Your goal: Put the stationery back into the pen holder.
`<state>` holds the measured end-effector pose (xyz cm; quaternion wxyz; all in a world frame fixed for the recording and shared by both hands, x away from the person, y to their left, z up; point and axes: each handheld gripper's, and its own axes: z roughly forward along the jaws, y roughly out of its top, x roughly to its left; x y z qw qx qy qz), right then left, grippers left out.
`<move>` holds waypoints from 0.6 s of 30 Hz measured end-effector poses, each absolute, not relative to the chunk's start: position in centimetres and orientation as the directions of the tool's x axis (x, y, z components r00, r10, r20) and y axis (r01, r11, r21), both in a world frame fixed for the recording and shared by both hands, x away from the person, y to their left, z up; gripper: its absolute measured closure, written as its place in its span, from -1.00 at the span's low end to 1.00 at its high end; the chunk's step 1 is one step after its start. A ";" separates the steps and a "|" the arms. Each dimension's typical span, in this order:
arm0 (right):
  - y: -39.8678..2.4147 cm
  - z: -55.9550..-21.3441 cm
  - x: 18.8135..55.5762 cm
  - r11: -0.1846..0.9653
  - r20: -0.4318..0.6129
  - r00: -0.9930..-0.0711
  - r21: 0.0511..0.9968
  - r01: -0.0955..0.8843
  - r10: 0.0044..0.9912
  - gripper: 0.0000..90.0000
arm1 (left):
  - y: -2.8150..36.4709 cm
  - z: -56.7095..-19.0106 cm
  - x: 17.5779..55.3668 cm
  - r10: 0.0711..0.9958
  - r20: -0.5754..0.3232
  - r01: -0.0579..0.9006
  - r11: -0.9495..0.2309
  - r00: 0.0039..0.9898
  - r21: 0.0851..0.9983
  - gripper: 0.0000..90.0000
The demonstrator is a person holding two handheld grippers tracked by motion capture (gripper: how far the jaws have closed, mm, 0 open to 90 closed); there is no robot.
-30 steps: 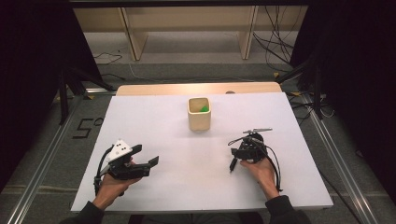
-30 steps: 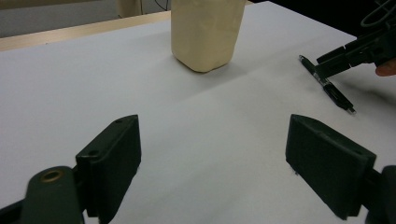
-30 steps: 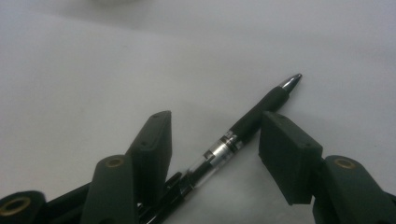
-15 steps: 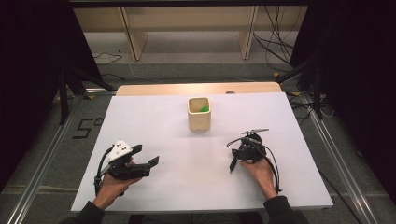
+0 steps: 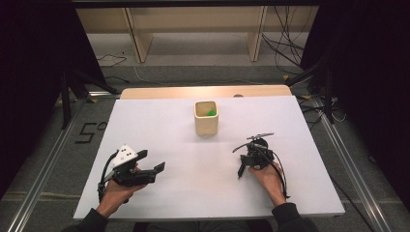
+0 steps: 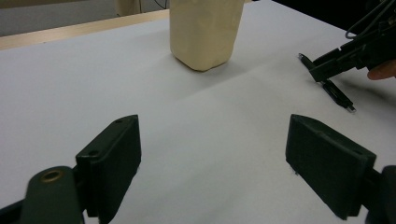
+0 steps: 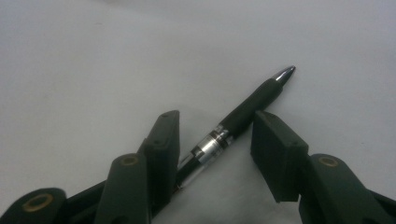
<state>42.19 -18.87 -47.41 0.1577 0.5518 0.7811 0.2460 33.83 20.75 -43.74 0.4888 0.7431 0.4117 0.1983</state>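
Observation:
A black pen [image 7: 243, 114] with a clear mid section and a silver tip lies slanted on the white table [image 5: 193, 193]. My right gripper [image 7: 217, 119] is open and tilted down over it, one jaw on each side of the barrel. From the high view the right gripper [image 5: 245, 164] is at the table's right front, held by a hand. My left gripper [image 5: 152, 160] is at the left front, open and empty. Its jaws [image 6: 215, 126] stand wide apart just above the table, facing the cream cup [image 6: 205, 32] and the pen [image 6: 337, 94].
The cream cup [image 5: 206, 117] stands upright at the table's middle back with something green [image 5: 211, 112] inside. A wooden strip [image 5: 203, 92] runs along the far edge. Cables trail from the right gripper. Dark floor and rails flank the table.

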 end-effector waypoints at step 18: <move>-18.9 -47.2 42.6 0.305 -0.008 -0.354 0.528 0.793 0.935 0.42 | 20.7 -43.7 33.8 0.805 -0.106 0.418 -0.186 0.584 0.889 -0.61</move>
